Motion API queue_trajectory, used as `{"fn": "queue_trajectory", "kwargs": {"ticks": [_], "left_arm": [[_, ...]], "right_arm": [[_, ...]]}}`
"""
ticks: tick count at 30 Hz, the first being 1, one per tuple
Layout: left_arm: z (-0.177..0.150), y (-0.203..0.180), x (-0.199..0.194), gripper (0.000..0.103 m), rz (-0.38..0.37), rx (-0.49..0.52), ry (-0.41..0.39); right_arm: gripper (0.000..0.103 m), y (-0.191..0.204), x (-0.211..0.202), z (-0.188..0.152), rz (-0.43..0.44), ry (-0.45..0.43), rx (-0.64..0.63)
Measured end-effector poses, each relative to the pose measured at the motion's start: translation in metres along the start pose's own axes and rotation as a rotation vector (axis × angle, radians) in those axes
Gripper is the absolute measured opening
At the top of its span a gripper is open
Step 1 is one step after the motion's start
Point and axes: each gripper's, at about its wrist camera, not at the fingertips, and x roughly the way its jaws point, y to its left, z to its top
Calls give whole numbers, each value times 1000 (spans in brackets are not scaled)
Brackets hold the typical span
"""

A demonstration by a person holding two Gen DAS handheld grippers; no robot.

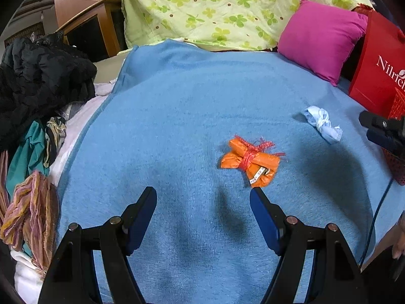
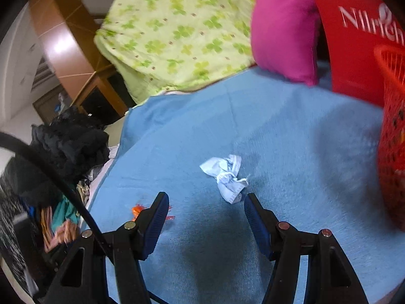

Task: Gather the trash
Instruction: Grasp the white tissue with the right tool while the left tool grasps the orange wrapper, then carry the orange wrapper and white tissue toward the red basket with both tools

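Two pieces of trash lie on the blue blanket, well apart from each other. One is an orange wrapper, crumpled and bound across its middle with frayed red string, a small white label showing at its near end. It sits just beyond the right fingertip of the left gripper, whose jaws stand wide with nothing between them. In the right wrist view only a blurred sliver of that wrapper shows past a finger. The other piece is a pale blue scrap, soft and knotted with white thread, lying just ahead of the right gripper, which is also spread wide and holds nothing. In the left wrist view that gripper is cut off at the right edge, so only its dark tip shows.

The blanket has a fine ribbed, fleecy texture. A red mesh basket stands on it at the right, cut off by the frame; dark and orange shapes show through its holes but cannot be made out. Behind it stands one red bag with white lettering, partly cropped. One magenta cushion leans beside it, and a pale green clover-print quilt is heaped at the far end. A pile of clothes, black, teal and striped, lies along the left.
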Motion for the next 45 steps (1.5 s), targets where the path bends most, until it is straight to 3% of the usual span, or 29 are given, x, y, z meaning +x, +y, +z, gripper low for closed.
{"fn": "queue_trajectory", "kwargs": {"ticks": [10, 15, 21, 27, 30, 32, 33, 39, 45], "left_arm": [[3, 5, 18, 76, -39, -28, 51], [14, 2, 25, 76, -114, -59, 80], [30, -14, 36, 76, -196, -82, 103], [37, -32, 70, 76, -187, -98, 157], [37, -36, 83, 63, -179, -117, 170], [38, -38, 80, 42, -159, -104, 149], [38, -38, 79, 39, -167, -107, 149], [39, -41, 62, 38, -169, -108, 119], [43, -48, 19, 38, -129, -67, 38]], "right_arm": [[65, -15, 51, 21, 19, 99, 56], [56, -16, 72, 31, -37, 112, 31], [43, -30, 106, 35, -66, 213, 36], [33, -33, 100, 37, -63, 206, 15], [33, -33, 88, 39, -38, 179, 13], [33, -33, 78, 39, -24, 158, 12], [33, -33, 73, 39, -11, 151, 14], [33, -30, 46, 33, 15, 112, 6], [33, -21, 15, 28, 37, 45, -28]]}}
